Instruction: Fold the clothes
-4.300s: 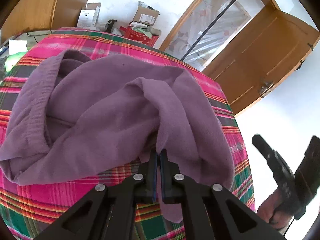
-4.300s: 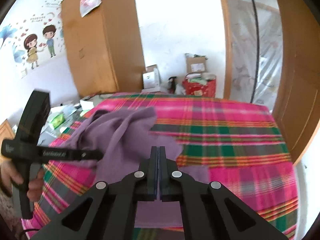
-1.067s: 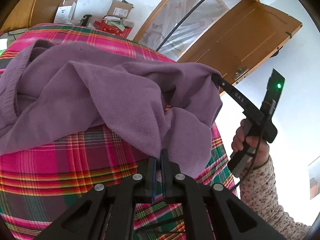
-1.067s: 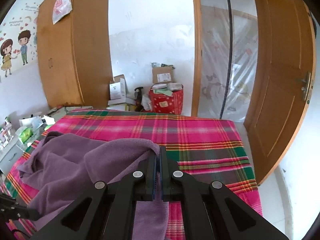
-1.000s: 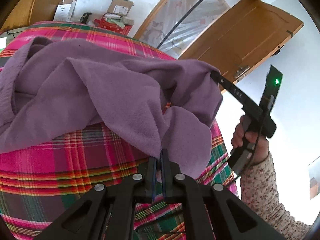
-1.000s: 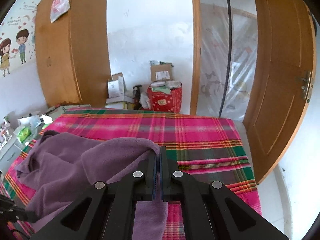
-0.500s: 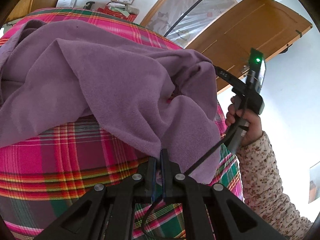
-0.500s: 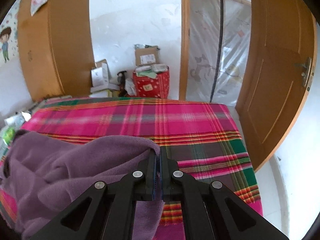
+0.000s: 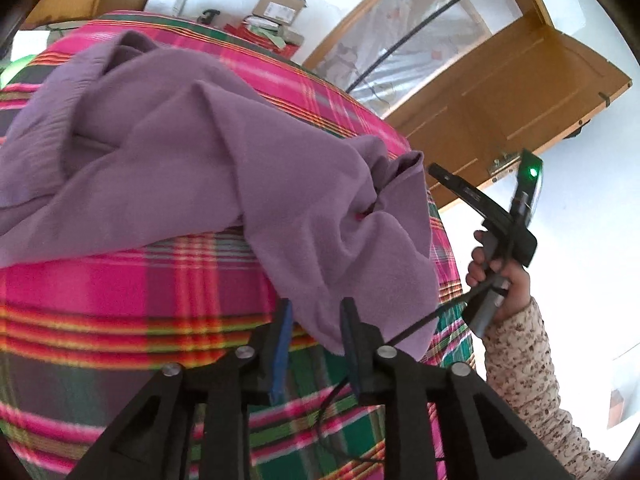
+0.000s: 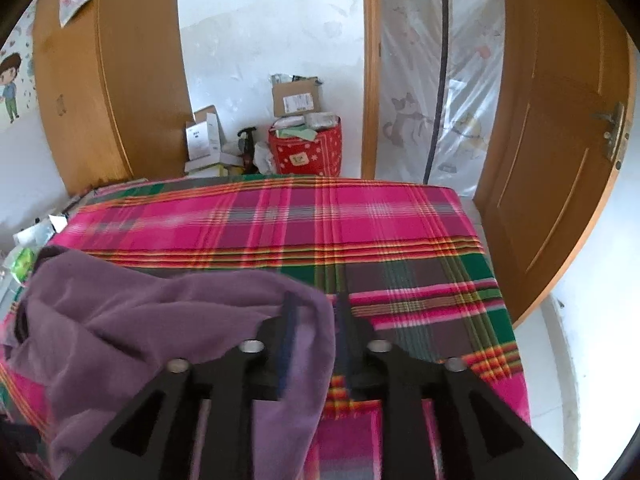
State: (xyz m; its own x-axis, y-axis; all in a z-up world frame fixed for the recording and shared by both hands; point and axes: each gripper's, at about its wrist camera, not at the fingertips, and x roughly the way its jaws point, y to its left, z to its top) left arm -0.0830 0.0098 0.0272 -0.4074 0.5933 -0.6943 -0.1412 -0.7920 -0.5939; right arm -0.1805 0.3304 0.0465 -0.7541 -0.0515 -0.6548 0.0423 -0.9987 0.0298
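Since half a second ago both jaw pairs, then clamped on the purple fleece garment point(image 9: 208, 168), are opening. Cloth is seen loose between left gripper point(image 9: 314, 314) and right gripper point(image 10: 314, 312) jaws, heaped frame-left on the pink plaid cloth-covered table point(image 10: 320, 220). Release step judged; a regrasp is needed next.

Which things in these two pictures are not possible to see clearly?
- Purple garment: its near hem, right wrist view, hidden behind the gripper body.
- Right gripper: fingertips, left wrist view, hidden by the garment.
- Cardboard box: label print, too small.
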